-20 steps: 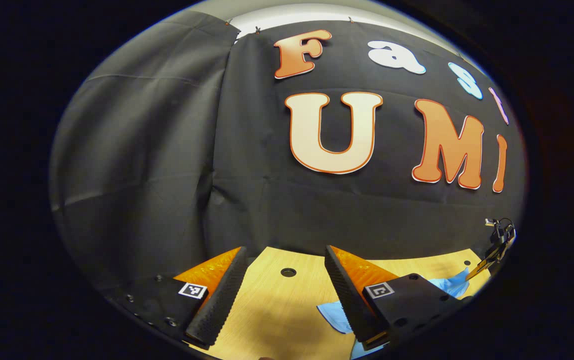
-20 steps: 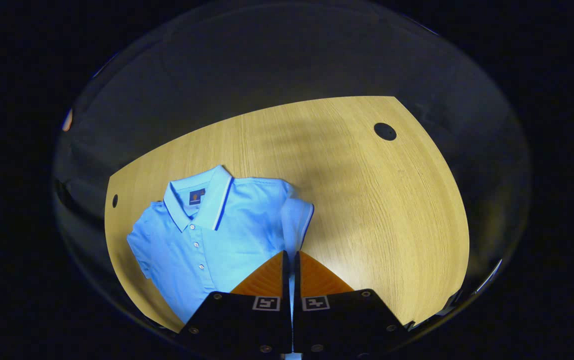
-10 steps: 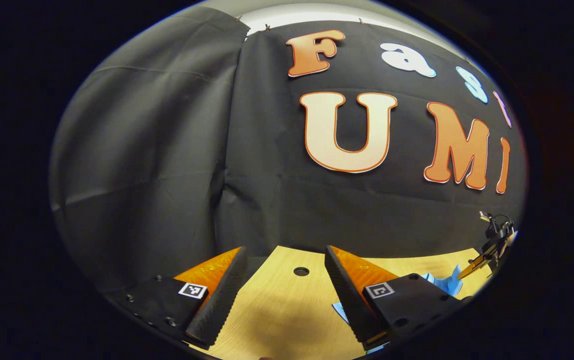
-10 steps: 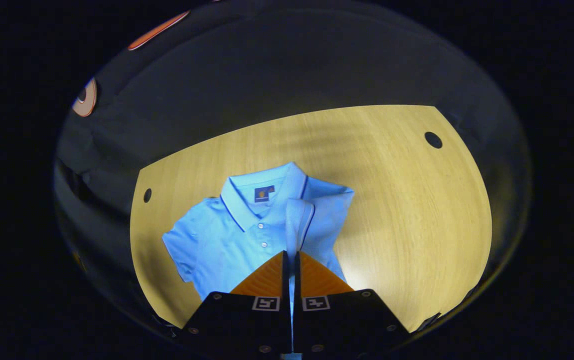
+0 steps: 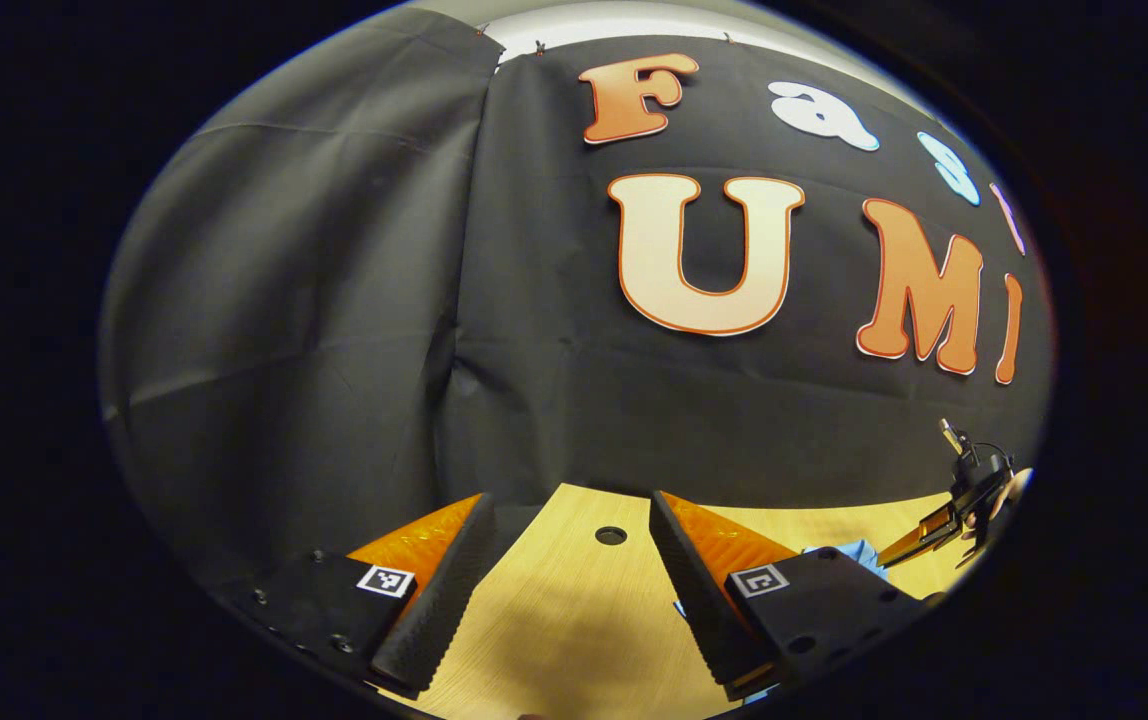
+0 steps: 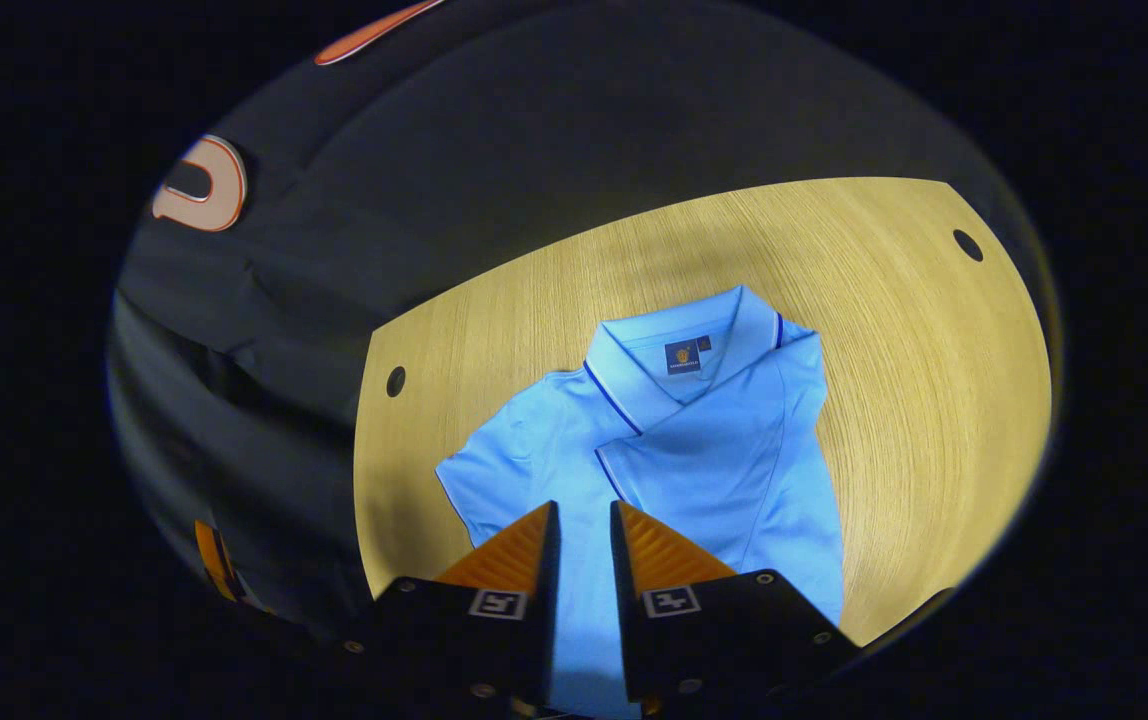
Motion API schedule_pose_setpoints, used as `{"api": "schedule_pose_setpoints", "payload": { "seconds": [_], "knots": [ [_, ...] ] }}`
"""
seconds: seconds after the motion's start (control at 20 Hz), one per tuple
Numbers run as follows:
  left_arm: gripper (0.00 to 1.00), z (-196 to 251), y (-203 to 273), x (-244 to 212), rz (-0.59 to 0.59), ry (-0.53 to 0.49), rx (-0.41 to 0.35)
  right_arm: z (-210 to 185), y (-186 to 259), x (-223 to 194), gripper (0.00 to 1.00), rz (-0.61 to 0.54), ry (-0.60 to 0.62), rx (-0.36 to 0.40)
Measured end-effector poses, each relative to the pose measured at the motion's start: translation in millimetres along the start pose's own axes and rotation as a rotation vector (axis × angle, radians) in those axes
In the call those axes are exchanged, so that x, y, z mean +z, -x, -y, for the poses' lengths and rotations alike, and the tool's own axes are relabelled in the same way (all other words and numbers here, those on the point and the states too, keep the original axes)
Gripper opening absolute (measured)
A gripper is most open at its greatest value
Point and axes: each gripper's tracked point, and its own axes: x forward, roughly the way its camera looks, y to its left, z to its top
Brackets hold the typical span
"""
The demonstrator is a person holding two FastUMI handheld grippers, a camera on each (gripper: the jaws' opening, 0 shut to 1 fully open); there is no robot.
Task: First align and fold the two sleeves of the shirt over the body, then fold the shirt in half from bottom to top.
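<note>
**Right sleeve folded over shirt, both grippers apart**

Right gripper view: right gripper [image 6: 582,520] is over the lower part of the shirt [image 6: 574,470], fingers slightly apart with a narrow gap, shirt cloth showing through it; can't tell if the tips touch the cloth. Shirt lies flat on the tabletop [image 6: 914,400], collar [image 6: 679,365] pointing to the far edge, hem toward the gripper. Light blue polo, dark-and-white stripe trim on collar edge. One sleeve side [image 6: 734,450] is folded in over the chest, covering the front below the collar; the other short sleeve [image 6: 479,485] is out flat toward the tabletop's left edge. Small dark neck label [image 6: 682,356] inside collar with a small emblem; text too small to read. Round holes in the tabletop near the far right corner [image 6: 967,245] and left edge [image 6: 395,381].

Left gripper view: left gripper [image 5: 569,520] fingers wide apart, nothing between them, above bare tabletop near the far edge. A bit of blue shirt shows just past its right finger [image 5: 724,560]. Right gripper seen far off at the right, above the shirt.
</note>
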Motion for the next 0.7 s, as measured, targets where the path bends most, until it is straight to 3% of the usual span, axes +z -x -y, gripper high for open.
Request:
{"api": "schedule_pose_setpoints", "payload": {
  "seconds": [0.05,0.1,0.2,0.45,0.7],
  "knots": [
    [0.99,4,-2,-1,-0.009,0.002,-0.003,3,3,5,0.51,0.03,0.018,-0.004],
    [0.99,8,-2,-3,-0.017,0.004,-0.004,8,7,11,0.54,0.056,0.035,-0.012],
    [0.99,18,-6,-7,-0.033,0.002,-0.011,16,19,16,0.96,0.092,0.062,-0.035],
    [0.99,59,-18,-27,-0.098,-0.004,-0.044,16,49,18,0.98,0.156,0.064,0.009],
    [0.99,114,-35,-83,-0.288,0.037,-0.111,27,69,9,0.98,0.163,0.079,0.04]
  ]
}}
